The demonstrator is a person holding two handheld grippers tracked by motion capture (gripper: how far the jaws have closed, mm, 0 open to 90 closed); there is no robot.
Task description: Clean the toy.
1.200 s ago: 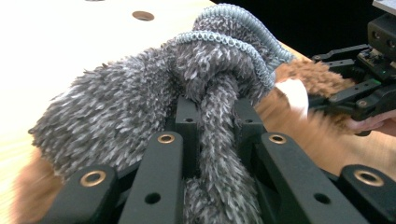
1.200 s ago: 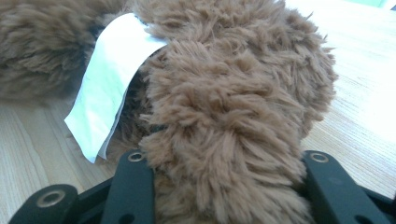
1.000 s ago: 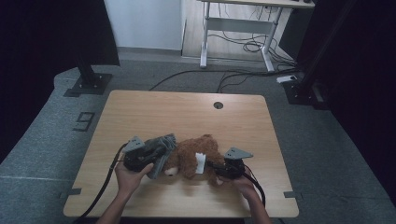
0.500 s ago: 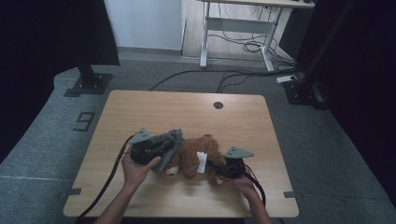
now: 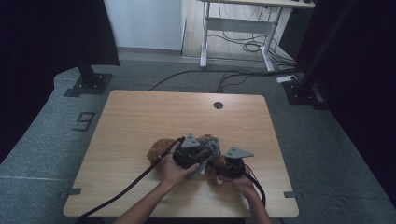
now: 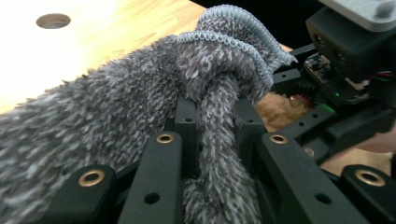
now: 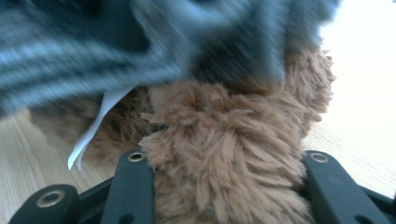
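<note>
While the brown plush toy (image 5: 161, 148) lies low at the frame's centre, it is clamped by the right gripper (image 5: 223, 169); grey knitted cloth (image 6: 219, 84) is pinched by the left gripper (image 5: 201, 164).

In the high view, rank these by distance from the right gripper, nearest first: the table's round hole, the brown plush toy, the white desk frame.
1. The brown plush toy, clamped in the right gripper at the table's near edge.
2. The round hole, near the table's far edge.
3. The white desk frame, on the floor beyond the table.
</note>
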